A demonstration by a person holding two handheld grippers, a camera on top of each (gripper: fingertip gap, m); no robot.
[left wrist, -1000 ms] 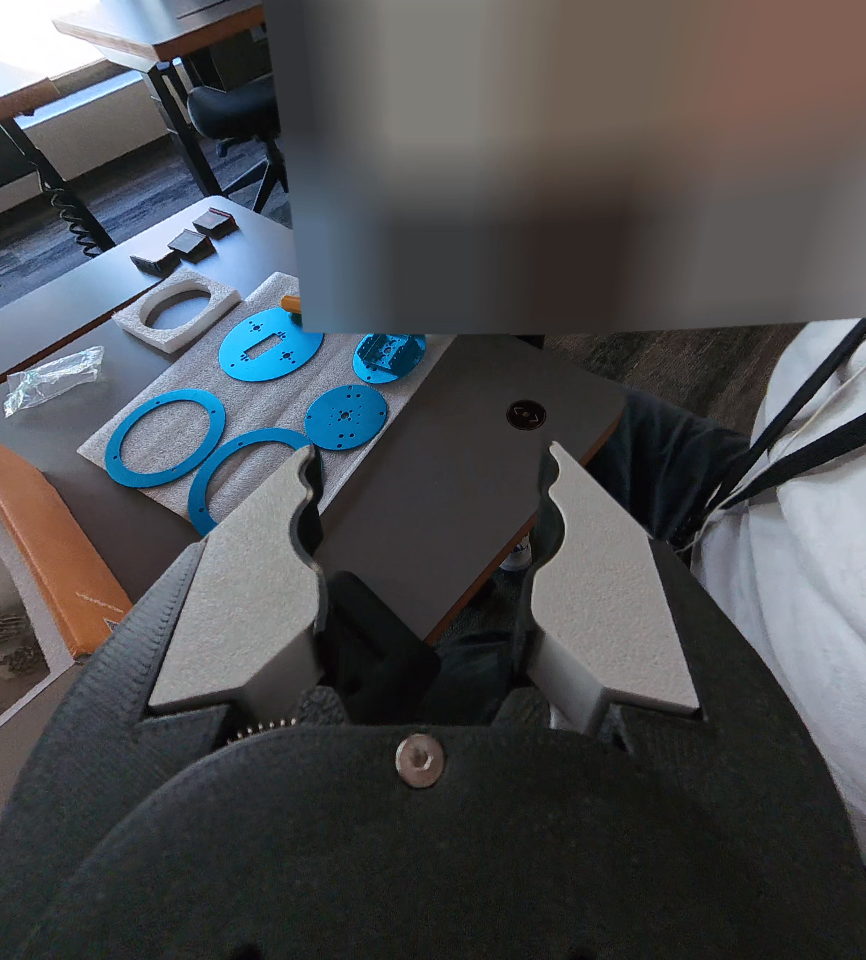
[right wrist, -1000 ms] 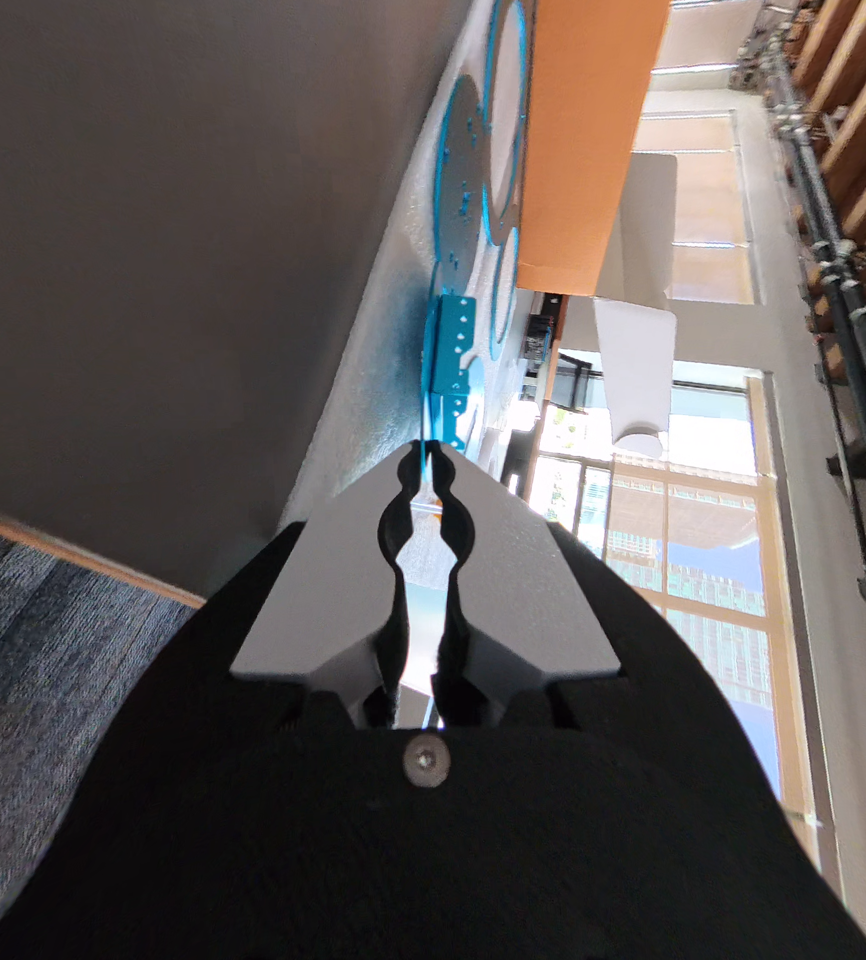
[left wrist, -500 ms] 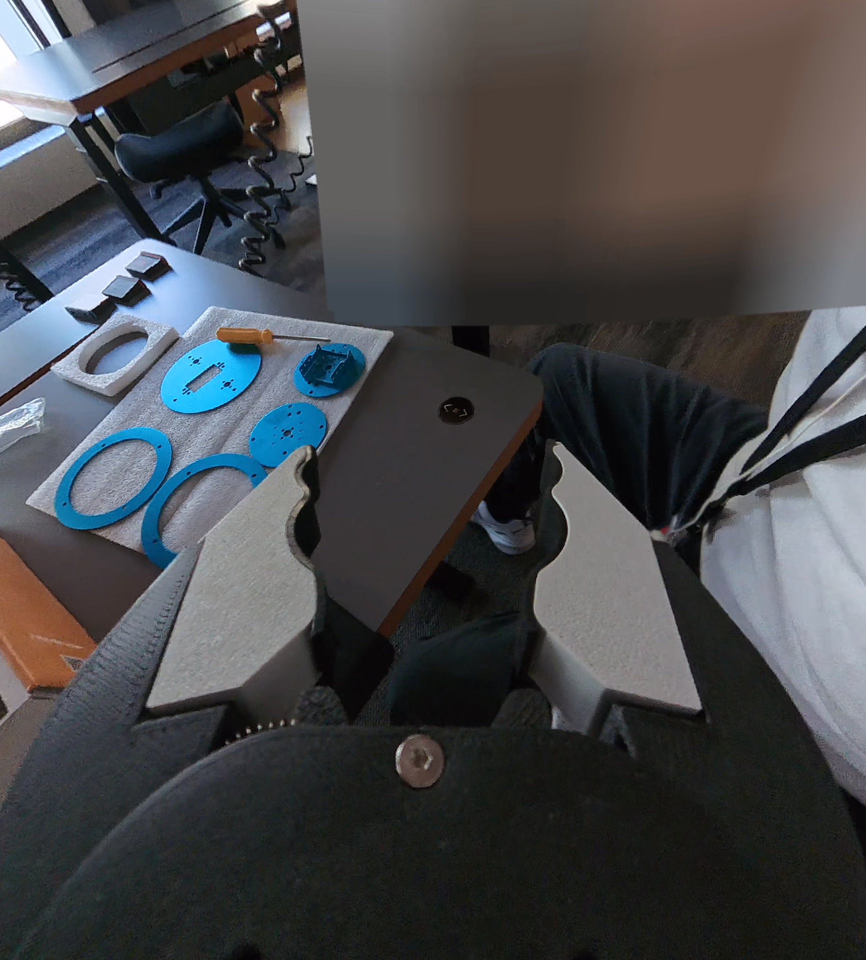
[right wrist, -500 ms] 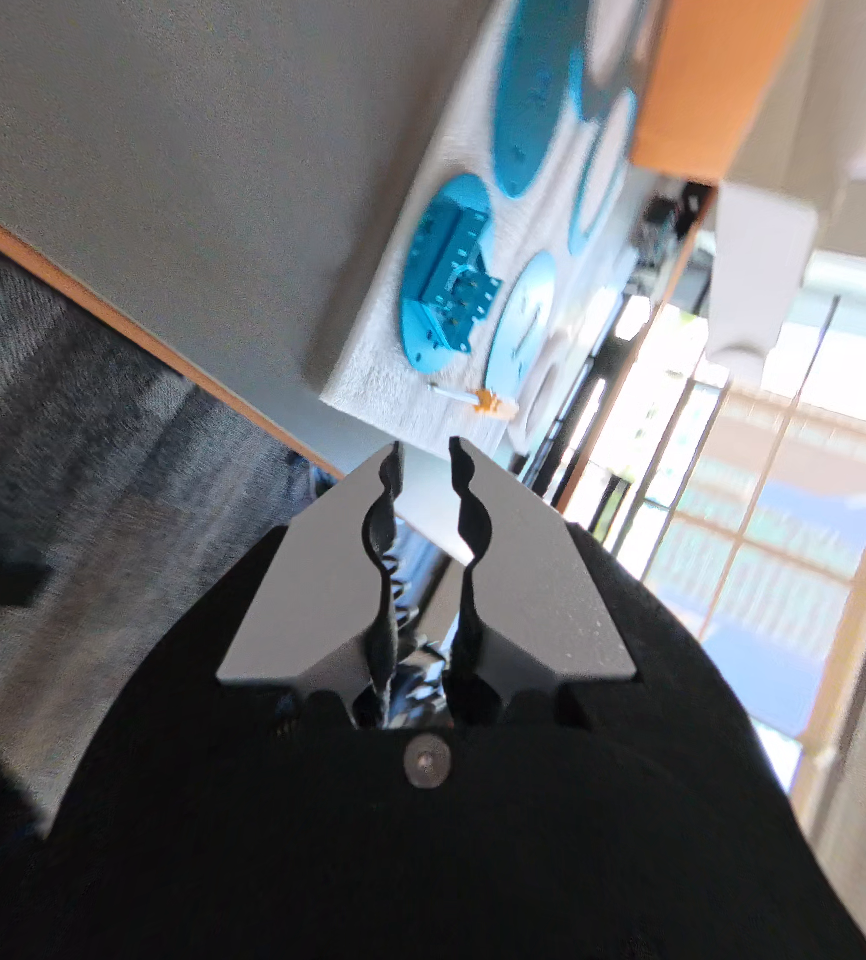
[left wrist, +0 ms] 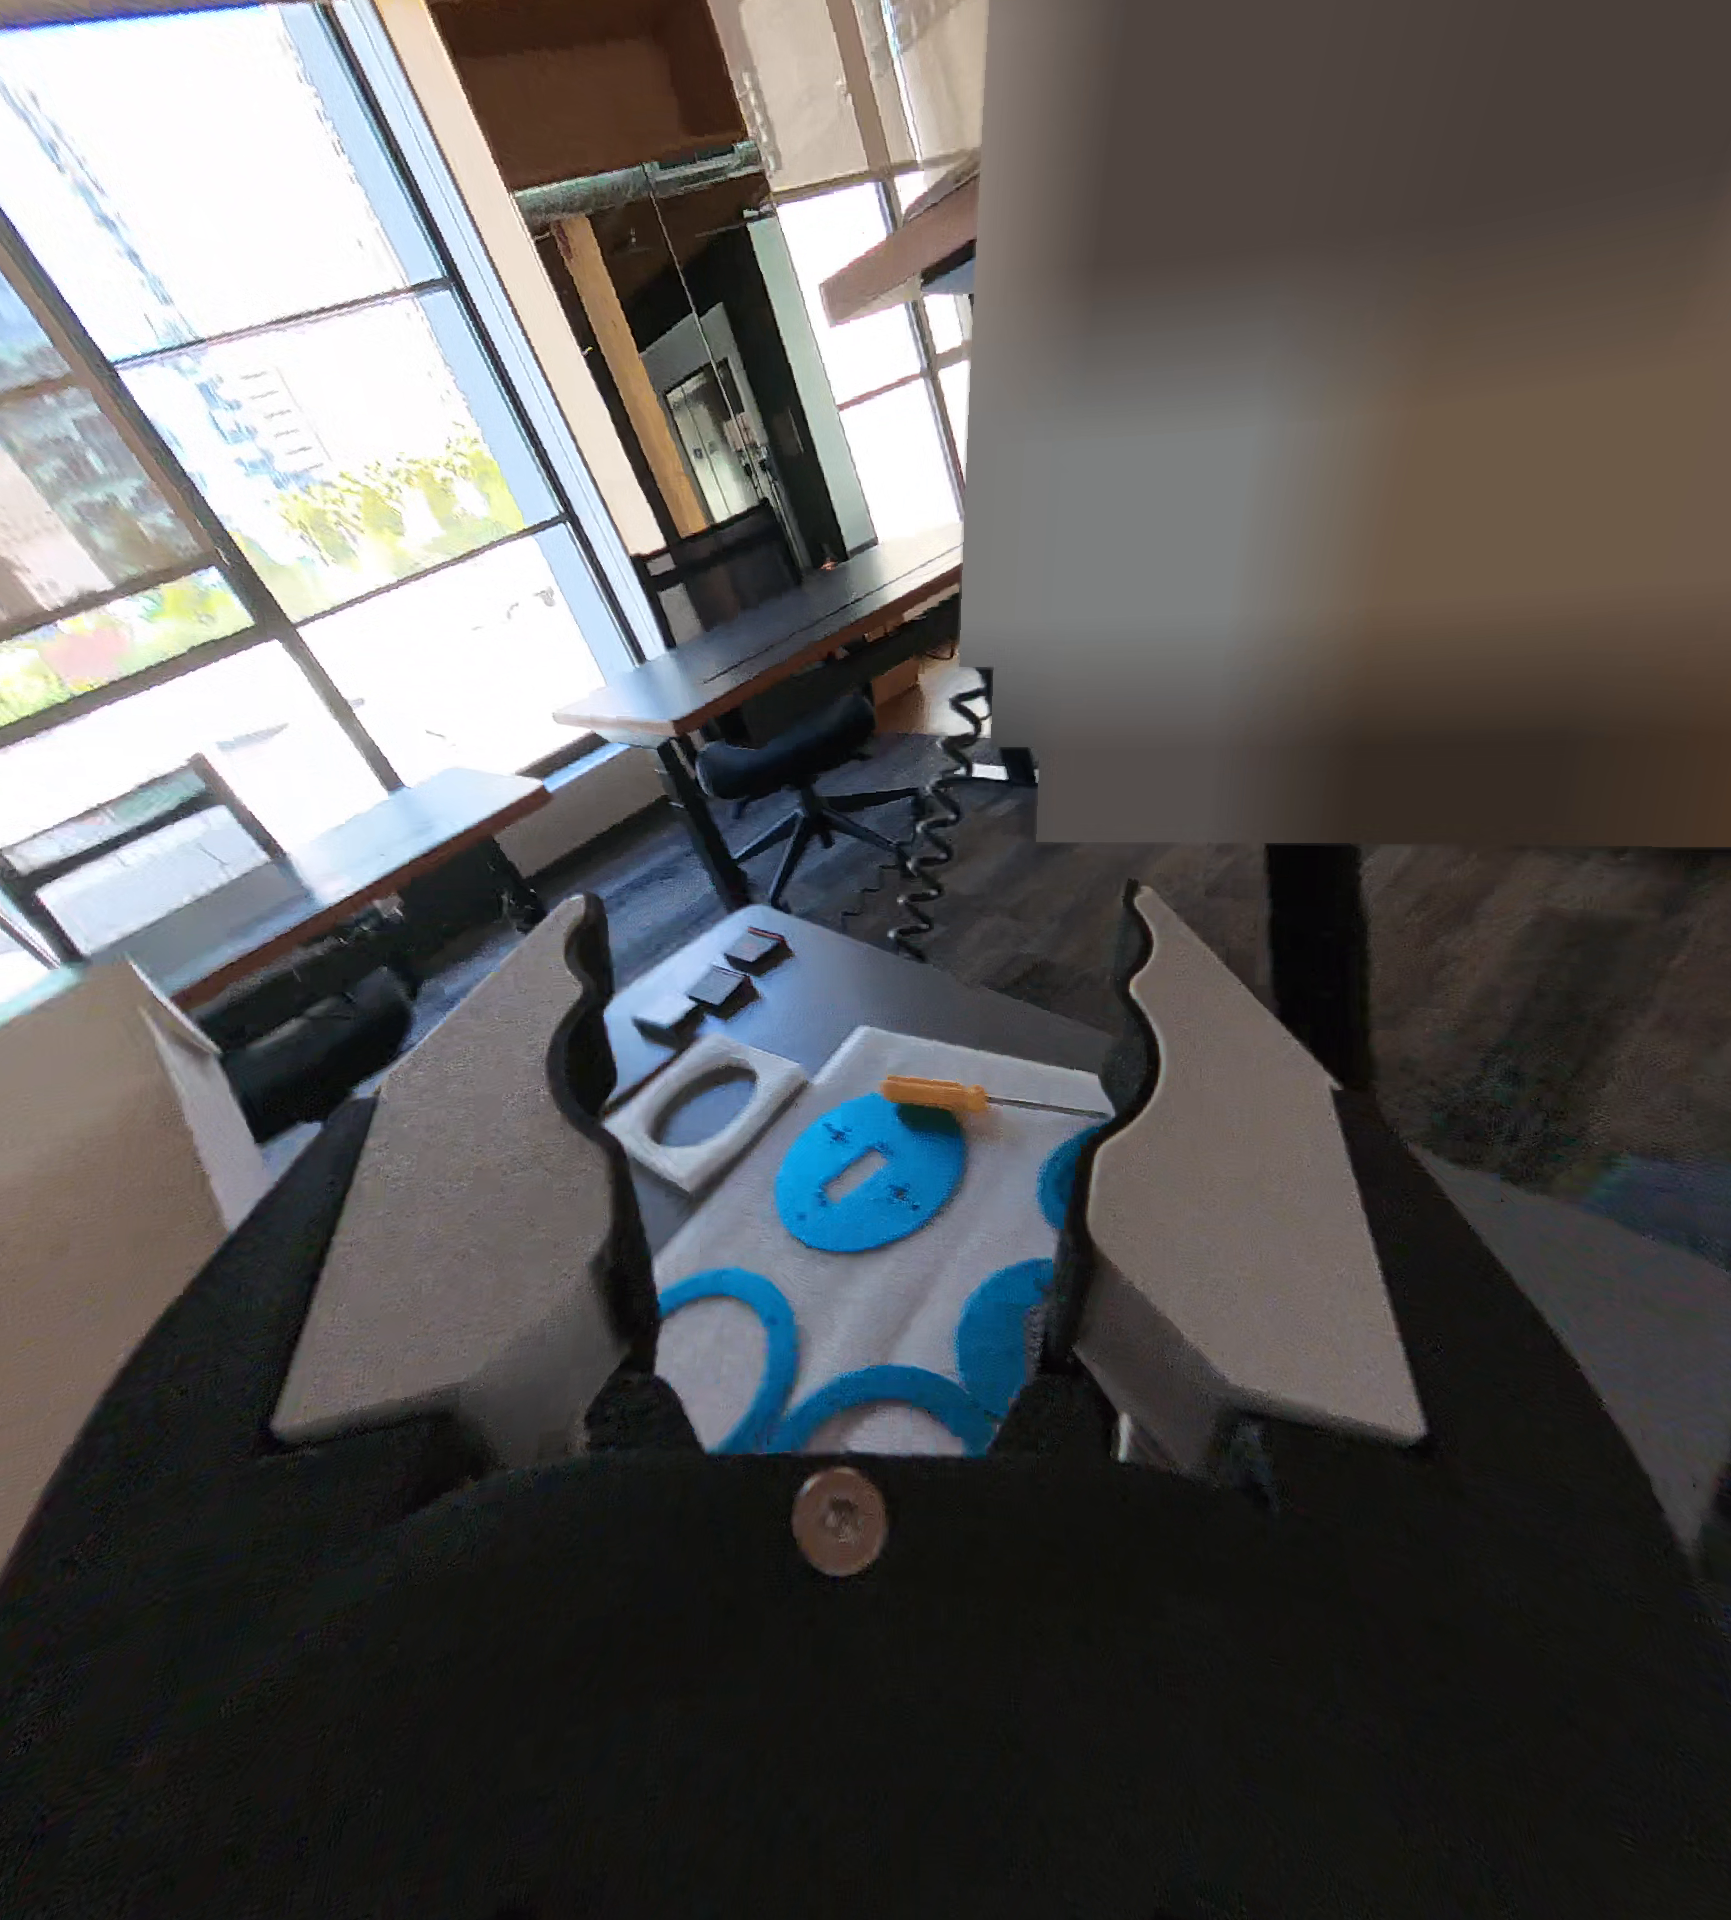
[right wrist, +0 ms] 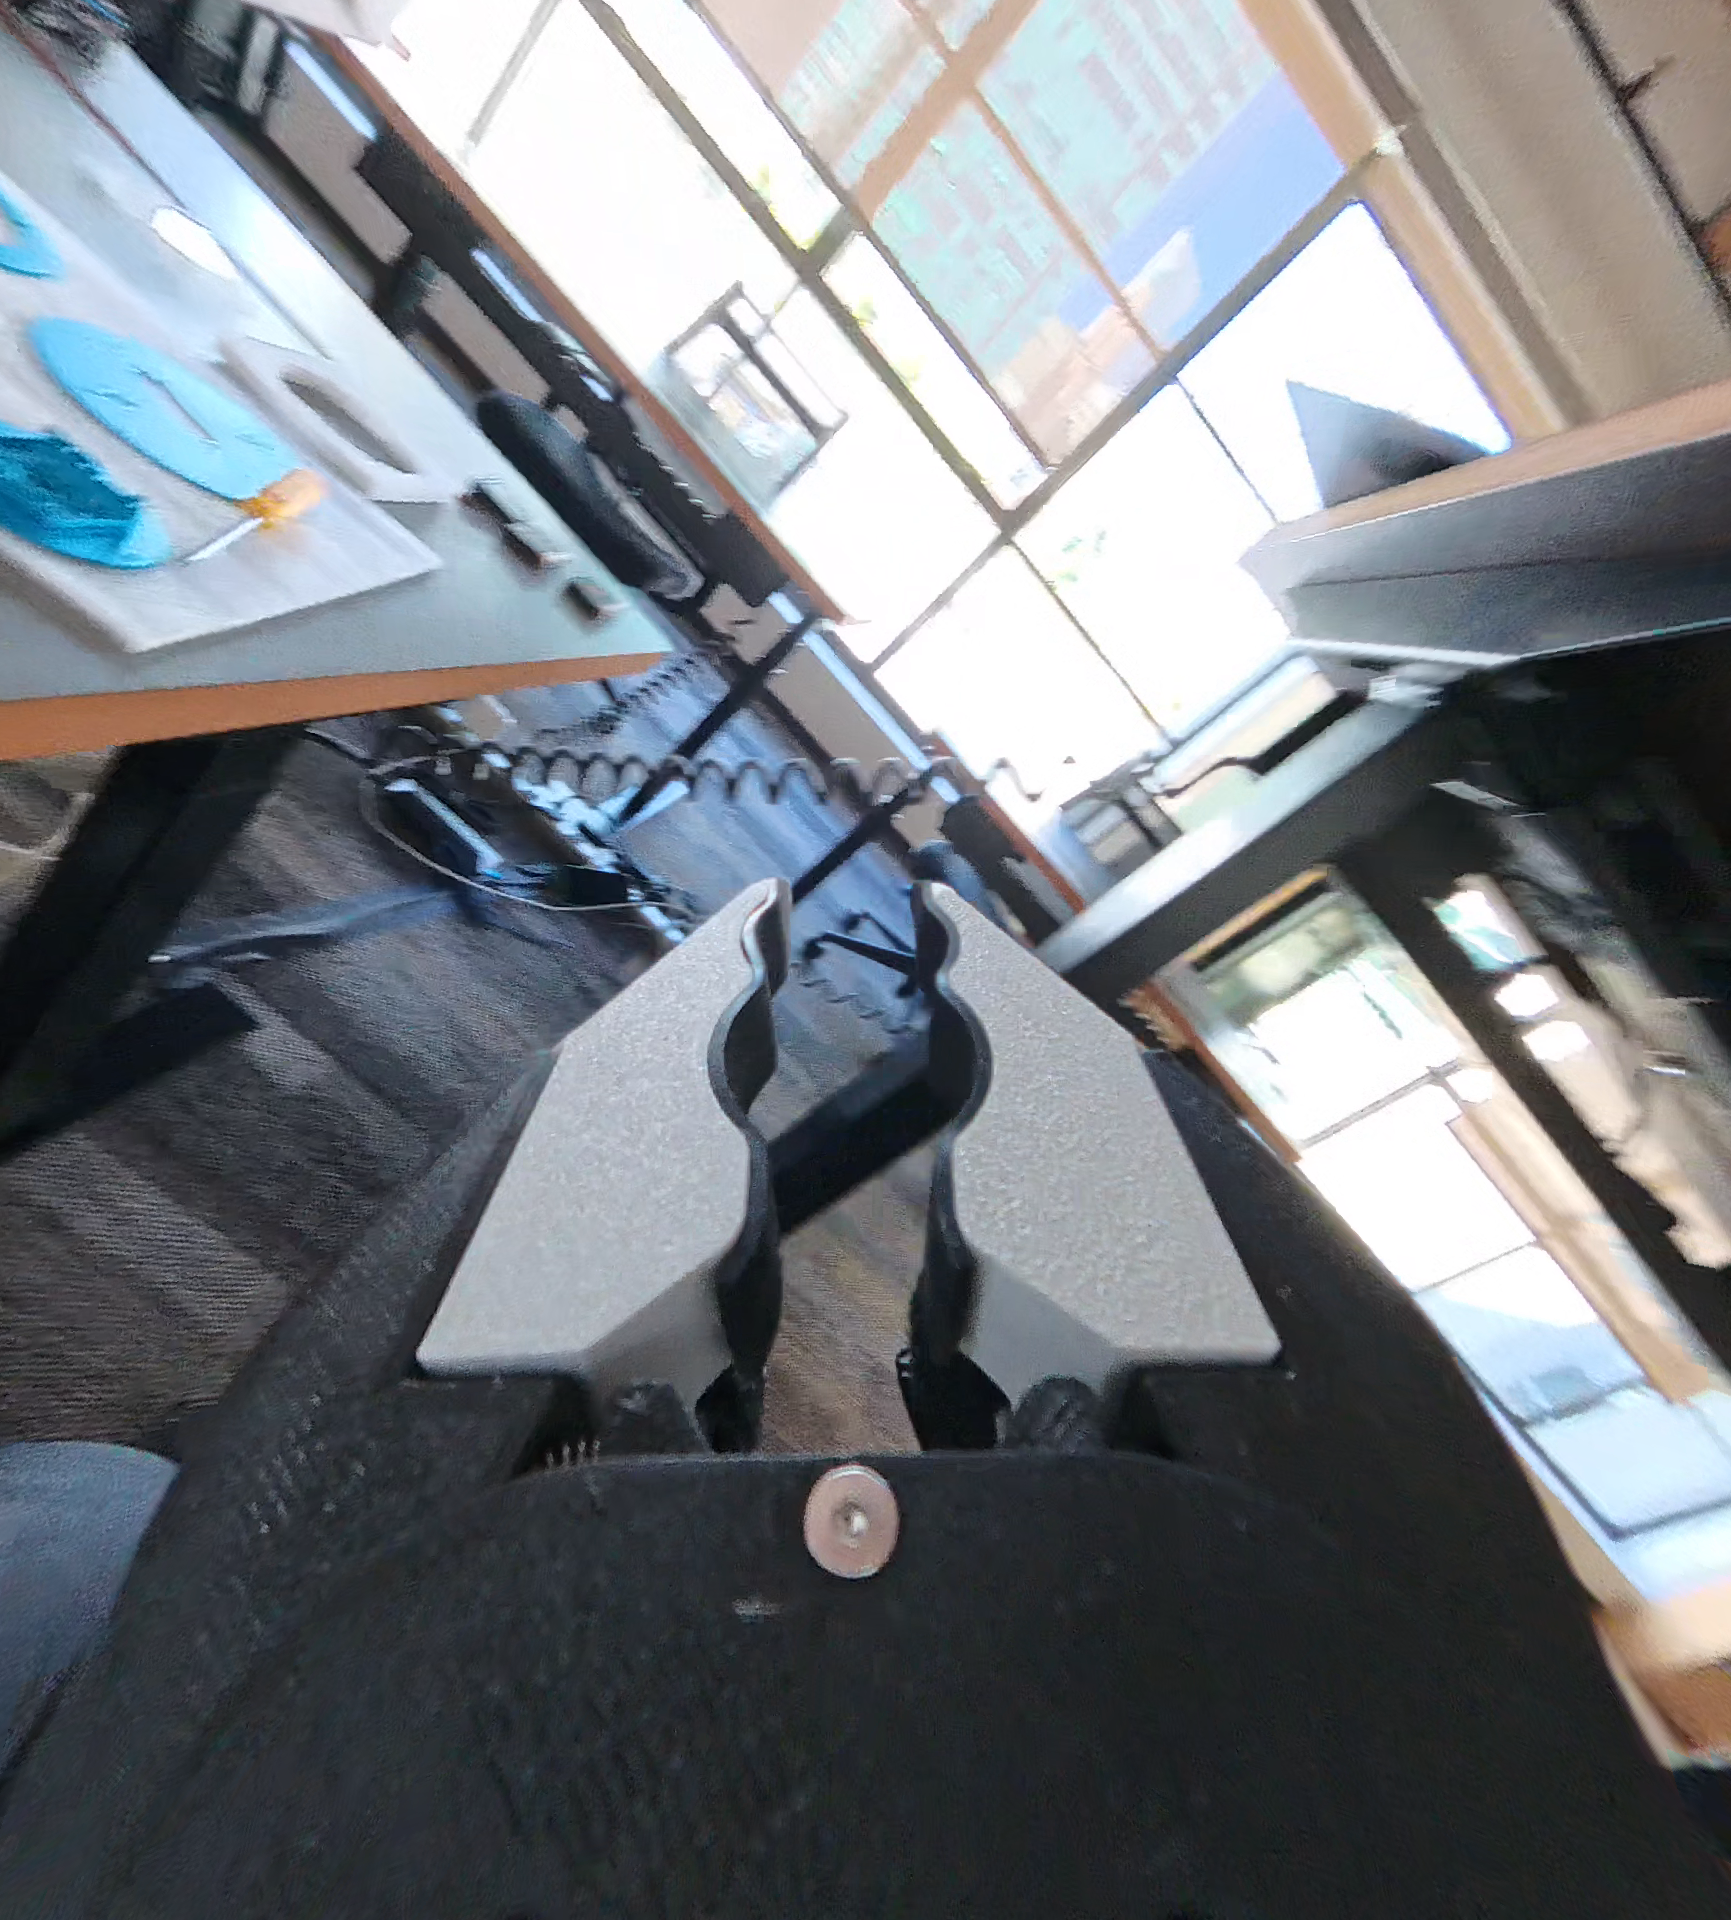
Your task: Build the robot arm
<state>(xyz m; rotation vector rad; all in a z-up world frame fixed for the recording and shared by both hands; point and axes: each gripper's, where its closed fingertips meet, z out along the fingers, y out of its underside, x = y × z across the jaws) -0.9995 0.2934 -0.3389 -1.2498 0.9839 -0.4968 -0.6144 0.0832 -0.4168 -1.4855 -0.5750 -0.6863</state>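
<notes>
Left gripper [left wrist: 856, 940] is held above the dark table [left wrist: 840, 987]; jaws are spread wide and nothing is gripped. Through the gap, from left to right, are seen a white foam square [left wrist: 705, 1117] with a round cut-out, a blue ring [left wrist: 752, 1340] lying on the white foam sheet [left wrist: 871, 1288], a blue disc [left wrist: 866, 1184] with a slot, and an orange-handled screwdriver [left wrist: 934, 1093] lying just beyond the disc. Three small dark blocks [left wrist: 715, 982] are set near the table's far edge. A second blue ring [left wrist: 882, 1403] and another disc [left wrist: 1001, 1340] are partly hidden by the fingers.

Right gripper [right wrist: 850, 899] is held off the table over the carpet [right wrist: 217, 1091], pointing toward a coiled black cable [right wrist: 695, 774]; jaws are parted narrowly with nothing between them. The view is tilted and blurred. At upper left the table edge [right wrist: 269, 701] is seen, with the foam sheet [right wrist: 248, 582], a blue bracket part [right wrist: 30, 483], the slotted disc [right wrist: 165, 410] and the screwdriver [right wrist: 279, 499], all well apart from this gripper.
</notes>
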